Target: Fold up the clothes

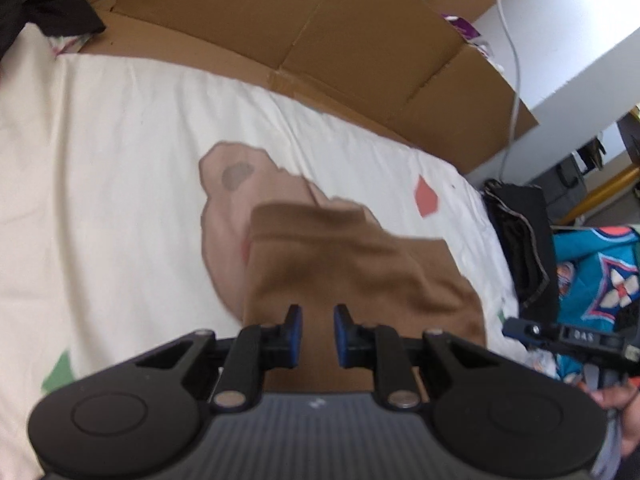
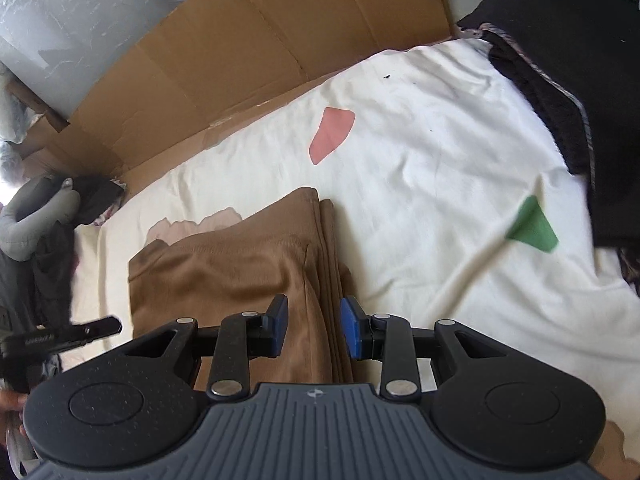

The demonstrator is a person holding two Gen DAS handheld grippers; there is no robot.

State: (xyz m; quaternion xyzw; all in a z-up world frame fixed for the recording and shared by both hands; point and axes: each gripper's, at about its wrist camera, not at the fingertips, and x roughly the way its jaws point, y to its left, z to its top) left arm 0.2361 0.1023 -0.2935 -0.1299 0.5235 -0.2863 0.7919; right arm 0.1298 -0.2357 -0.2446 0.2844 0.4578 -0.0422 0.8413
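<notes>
A brown garment (image 1: 360, 264) lies folded in several layers on the cream bedsheet (image 1: 100, 160). My left gripper (image 1: 318, 334) sits over its near end, blue pads (image 1: 295, 332) close together with brown cloth pinched between them. In the right wrist view the same garment (image 2: 224, 264) shows stacked fold edges running into my right gripper (image 2: 314, 330), whose pads (image 2: 352, 332) press on the layered edge. Each gripper shows in the other's view: the right gripper (image 1: 580, 340) at the right edge, the left gripper (image 2: 64, 336) at the left edge.
Flattened cardboard (image 1: 304, 28) stands along the bed's far side. A black clothes pile (image 2: 580, 92) lies on the sheet's right end, beside teal patterned fabric (image 1: 600, 264). A grey neck pillow (image 2: 36, 220) and dark clothes lie at the other end. A white cable (image 1: 516, 80) hangs down.
</notes>
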